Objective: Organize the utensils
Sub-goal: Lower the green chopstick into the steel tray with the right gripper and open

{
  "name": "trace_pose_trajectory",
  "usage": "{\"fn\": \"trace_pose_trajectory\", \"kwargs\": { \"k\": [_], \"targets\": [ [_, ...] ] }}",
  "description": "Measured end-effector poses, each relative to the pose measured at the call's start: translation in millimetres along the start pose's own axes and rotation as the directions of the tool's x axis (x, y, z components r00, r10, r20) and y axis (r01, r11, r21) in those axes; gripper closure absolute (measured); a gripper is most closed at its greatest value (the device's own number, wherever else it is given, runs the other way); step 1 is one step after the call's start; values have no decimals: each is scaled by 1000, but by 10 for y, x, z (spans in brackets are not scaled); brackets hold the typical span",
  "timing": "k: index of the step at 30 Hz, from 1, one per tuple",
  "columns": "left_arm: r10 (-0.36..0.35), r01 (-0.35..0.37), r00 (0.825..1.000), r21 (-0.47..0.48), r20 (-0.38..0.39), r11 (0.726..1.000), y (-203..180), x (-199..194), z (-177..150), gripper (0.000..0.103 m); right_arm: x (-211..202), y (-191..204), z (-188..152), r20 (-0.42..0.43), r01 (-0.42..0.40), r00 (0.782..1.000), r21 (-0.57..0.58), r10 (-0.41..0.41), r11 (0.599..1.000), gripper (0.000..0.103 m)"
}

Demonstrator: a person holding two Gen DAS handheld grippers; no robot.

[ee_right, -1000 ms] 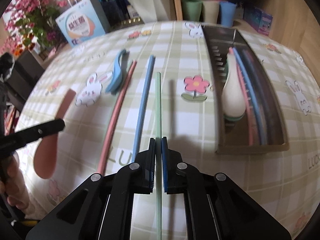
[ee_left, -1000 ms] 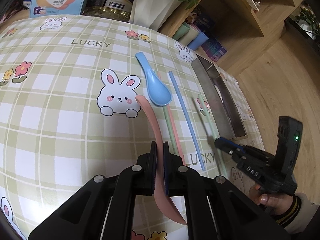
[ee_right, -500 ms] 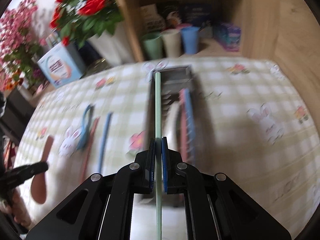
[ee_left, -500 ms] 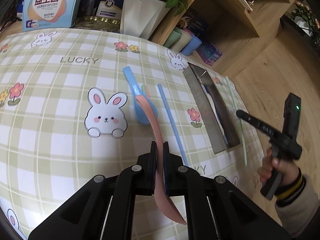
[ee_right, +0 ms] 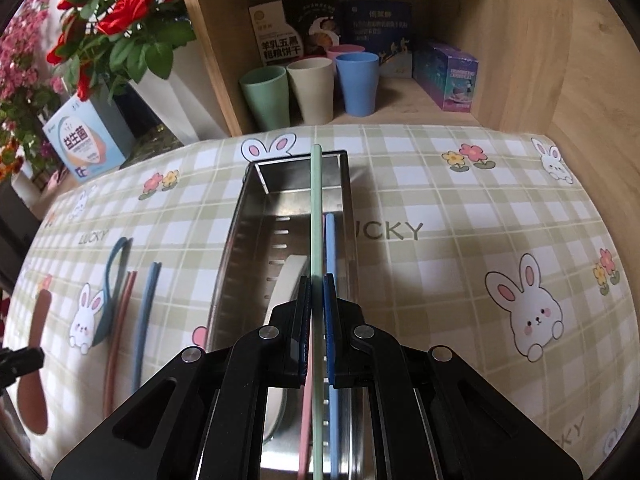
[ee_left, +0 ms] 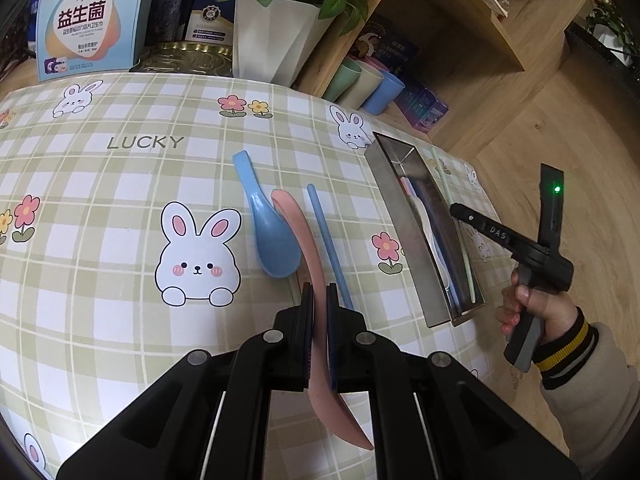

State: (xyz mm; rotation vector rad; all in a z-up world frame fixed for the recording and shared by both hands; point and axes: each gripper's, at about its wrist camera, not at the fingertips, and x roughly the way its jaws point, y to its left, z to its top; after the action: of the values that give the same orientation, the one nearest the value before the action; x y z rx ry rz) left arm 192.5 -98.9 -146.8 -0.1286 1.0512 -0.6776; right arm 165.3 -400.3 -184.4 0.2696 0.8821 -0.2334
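Note:
My left gripper is shut on a pink spoon, held above the checked tablecloth with its bowl toward me. Beyond it, a blue spoon and a blue chopstick lie on the cloth. My right gripper is shut on a green chopstick, held lengthwise over the metal tray. Inside the tray lie a white spoon, a blue chopstick and a pink chopstick. The left wrist view shows the right gripper over the tray.
A pink chopstick and a blue chopstick lie left of the tray beside the blue spoon. Behind the table stand a white flower pot, a blue box and a wooden shelf with cups. A person's hand holds the right gripper.
The right gripper has carried the green chopstick off the cloth and rightward until it is over the tray. The left gripper has lifted a little with the pink spoon.

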Motion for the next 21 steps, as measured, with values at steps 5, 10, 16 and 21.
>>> {"fn": "trace_pose_trajectory", "kwargs": {
  "k": [5,10,16,21],
  "targets": [
    [8,-8,1000,-3,-8,1000,2,24,1,97,89,-26,-72,-25,2,1000,10,-2,1000,97],
    [7,-7,1000,-2,-13,1000,-14,33,-13,97,125,-49,-118,-40,11,999,20,-10,1000,97],
    [8,-8,1000,-5,-11,1000,-19,26,-19,97,118,-45,-127,-40,21,999,18,-20,1000,97],
    [11,-11,1000,-11,-8,1000,-12,13,-30,97,121,-47,-133,-46,26,999,17,-26,1000,97]
  ]
}}
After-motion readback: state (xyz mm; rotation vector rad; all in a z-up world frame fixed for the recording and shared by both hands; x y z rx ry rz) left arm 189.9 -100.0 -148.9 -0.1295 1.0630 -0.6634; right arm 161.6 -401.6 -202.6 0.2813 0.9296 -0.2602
